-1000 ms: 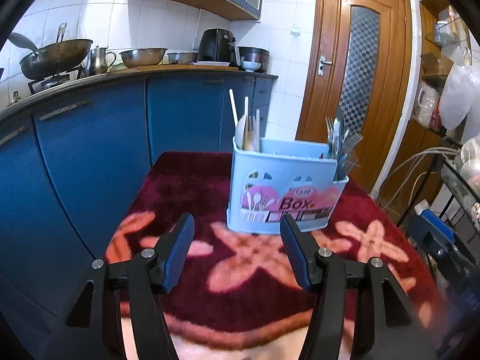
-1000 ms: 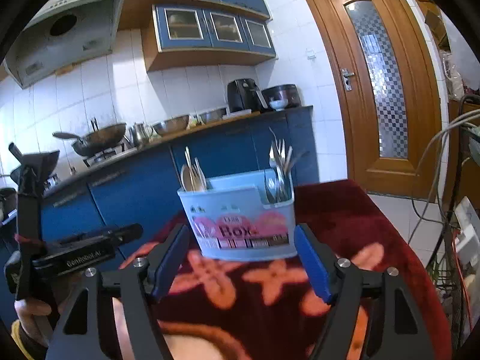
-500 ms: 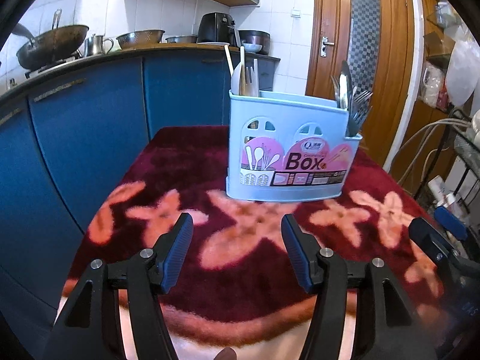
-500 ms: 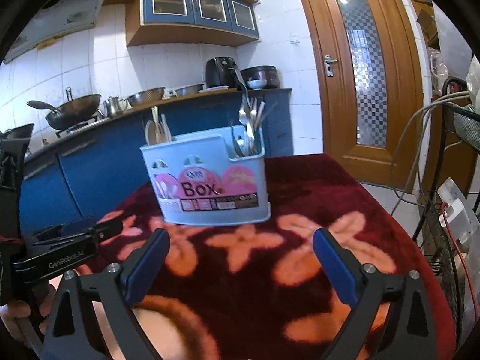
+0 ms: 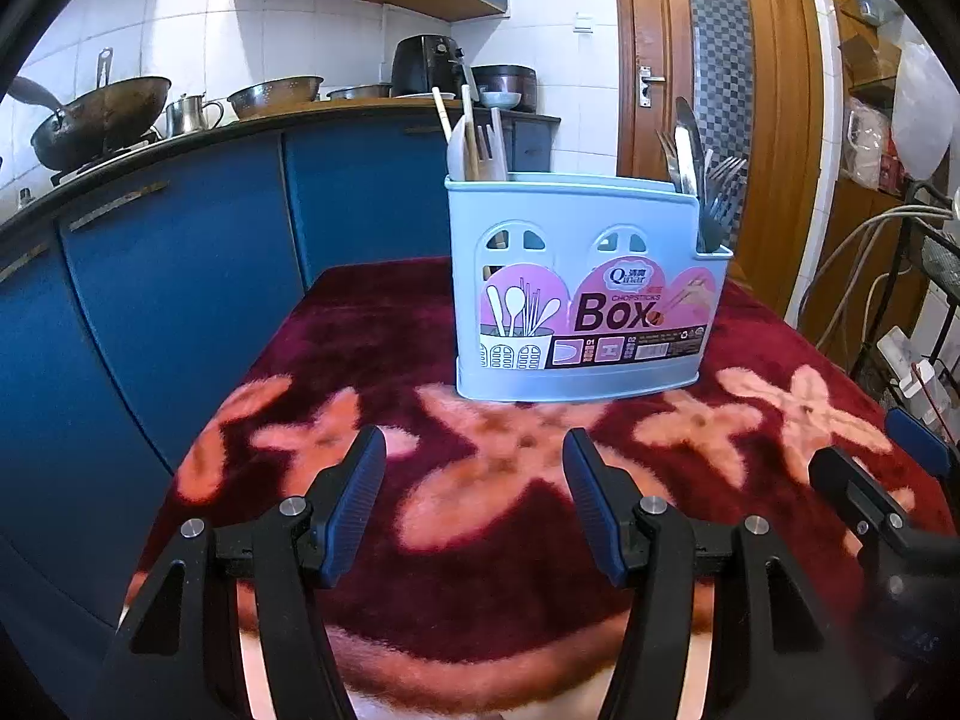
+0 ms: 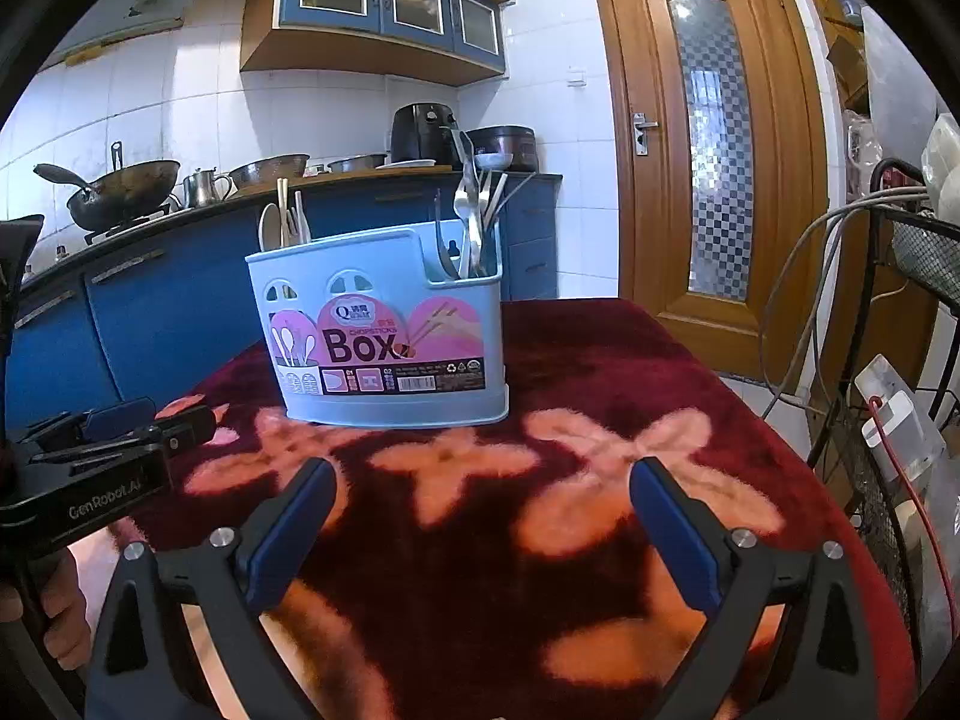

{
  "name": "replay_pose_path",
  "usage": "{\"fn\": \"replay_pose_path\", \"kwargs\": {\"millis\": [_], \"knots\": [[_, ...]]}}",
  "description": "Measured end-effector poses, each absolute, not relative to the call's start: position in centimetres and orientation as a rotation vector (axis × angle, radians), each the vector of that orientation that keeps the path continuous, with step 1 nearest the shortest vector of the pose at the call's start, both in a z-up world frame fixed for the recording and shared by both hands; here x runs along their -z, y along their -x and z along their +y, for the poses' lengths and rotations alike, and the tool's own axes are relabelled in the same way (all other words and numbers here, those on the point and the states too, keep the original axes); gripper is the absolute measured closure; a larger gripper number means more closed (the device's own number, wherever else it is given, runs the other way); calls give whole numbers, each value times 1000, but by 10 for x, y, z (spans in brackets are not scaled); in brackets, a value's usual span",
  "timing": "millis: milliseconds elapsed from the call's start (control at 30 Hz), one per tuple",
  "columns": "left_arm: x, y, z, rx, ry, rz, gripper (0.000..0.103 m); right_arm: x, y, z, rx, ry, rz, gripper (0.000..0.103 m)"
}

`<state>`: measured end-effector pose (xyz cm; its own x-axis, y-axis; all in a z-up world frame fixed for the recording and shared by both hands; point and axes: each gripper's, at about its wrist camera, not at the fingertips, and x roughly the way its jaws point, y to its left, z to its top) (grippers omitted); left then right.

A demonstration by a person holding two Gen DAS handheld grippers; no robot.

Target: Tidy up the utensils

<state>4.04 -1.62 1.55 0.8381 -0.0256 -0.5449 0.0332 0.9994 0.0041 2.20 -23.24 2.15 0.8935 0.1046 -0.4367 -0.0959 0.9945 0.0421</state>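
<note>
On the red flowered worktop [image 5: 420,588] stands a light, stiff plastic cutlery box [image 5: 576,300], slippery steel forks [image 5: 714,192] upright at its right end; before it, left tool [image 5: 474,468] and right tool [image 6: 480,498] hang released, the right's jaws just widened, best gripping handles.

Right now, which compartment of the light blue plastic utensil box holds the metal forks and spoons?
The lower-walled end compartment nearest the wooden door; the opposite end holds wooden utensils.
</note>
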Motion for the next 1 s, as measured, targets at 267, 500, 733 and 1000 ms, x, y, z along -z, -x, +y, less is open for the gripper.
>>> {"fn": "replay_pose_path", "kwargs": {"millis": [267,500,733,1000], "knots": [[-15,-41,-16,30,-12,575,40,-20,-22,-233,-103,-26,457,3],[-15,-41,-16,29,-8,573,40,-20,-22,-233,-104,-26,457,3],[-15,-41,-15,28,-4,573,40,-20,-23,-233,-104,-27,458,3],[-15,-41,-15,27,2,572,40,-20,-23,-233,-104,-27,458,3]]}}
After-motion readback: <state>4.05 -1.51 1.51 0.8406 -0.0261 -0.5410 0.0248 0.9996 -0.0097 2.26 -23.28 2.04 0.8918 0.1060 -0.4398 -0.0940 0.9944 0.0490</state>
